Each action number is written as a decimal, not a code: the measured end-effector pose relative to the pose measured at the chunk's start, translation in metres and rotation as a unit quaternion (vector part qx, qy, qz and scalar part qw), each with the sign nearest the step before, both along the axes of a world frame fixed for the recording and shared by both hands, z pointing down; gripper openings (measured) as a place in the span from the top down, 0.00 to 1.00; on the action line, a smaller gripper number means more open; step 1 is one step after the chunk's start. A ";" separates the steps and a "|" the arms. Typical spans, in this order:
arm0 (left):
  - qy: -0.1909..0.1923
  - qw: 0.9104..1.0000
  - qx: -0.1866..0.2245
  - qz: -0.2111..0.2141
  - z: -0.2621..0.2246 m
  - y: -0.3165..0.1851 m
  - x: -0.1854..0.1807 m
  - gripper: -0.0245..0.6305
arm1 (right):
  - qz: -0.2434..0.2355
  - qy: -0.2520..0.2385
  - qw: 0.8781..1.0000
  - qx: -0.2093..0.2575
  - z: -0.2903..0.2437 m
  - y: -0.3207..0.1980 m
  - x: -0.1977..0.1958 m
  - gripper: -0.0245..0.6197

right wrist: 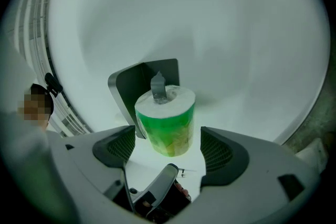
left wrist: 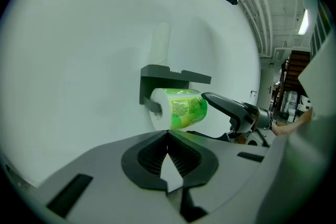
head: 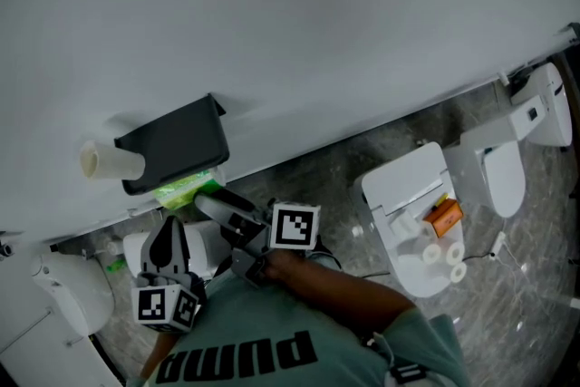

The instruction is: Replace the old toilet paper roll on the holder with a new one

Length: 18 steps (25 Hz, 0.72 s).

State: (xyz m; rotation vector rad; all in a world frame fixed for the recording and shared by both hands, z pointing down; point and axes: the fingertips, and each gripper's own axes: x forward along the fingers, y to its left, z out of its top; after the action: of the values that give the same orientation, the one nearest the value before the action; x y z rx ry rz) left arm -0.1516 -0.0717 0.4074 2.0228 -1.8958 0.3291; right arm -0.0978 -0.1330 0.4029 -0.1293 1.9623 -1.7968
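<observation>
A new roll in green wrapping [right wrist: 167, 124] hangs on the grey arm [right wrist: 157, 86] of the black wall holder [head: 177, 140]. My right gripper [right wrist: 167, 148] is open, its fingers to either side of the roll's near end and not gripping it. In the left gripper view the green roll [left wrist: 181, 108] sits under the holder's shelf [left wrist: 173, 77], with a right gripper finger [left wrist: 228, 106] beside its free end. My left gripper [left wrist: 168, 136] is shut and empty, a little way back from the holder. A pale cardboard tube [head: 98, 160] stands on the holder's shelf.
The white wall [head: 299, 23] fills the background. A toilet [head: 408, 195] to the right carries spare rolls [head: 444, 254] and an orange object [head: 444, 216]. Another toilet [head: 507, 172] stands further right and one [head: 68, 290] at the lower left.
</observation>
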 end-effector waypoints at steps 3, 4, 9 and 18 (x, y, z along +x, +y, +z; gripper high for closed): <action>-0.001 1.000 -0.011 -0.012 0.006 0.003 0.011 0.96 | -0.010 0.019 1.000 0.012 0.006 0.002 0.015 0.36; -0.003 1.000 -0.015 -0.013 0.008 0.003 0.016 0.96 | -0.016 0.032 0.999 0.018 0.010 0.004 0.020 0.36; -0.022 1.000 -0.016 0.004 0.006 -0.004 0.052 0.96 | -0.050 0.088 0.993 0.069 0.020 0.020 0.041 0.36; -0.038 0.999 0.010 0.038 -0.007 -0.002 0.087 0.96 | 0.018 0.247 0.925 0.289 -0.006 0.025 0.088 0.84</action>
State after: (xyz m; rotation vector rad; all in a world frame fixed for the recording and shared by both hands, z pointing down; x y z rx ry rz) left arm -0.0646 -0.0732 0.4003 2.1266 -1.8768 0.4133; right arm -0.0101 -0.1083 0.3968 -0.4515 2.7400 -1.1549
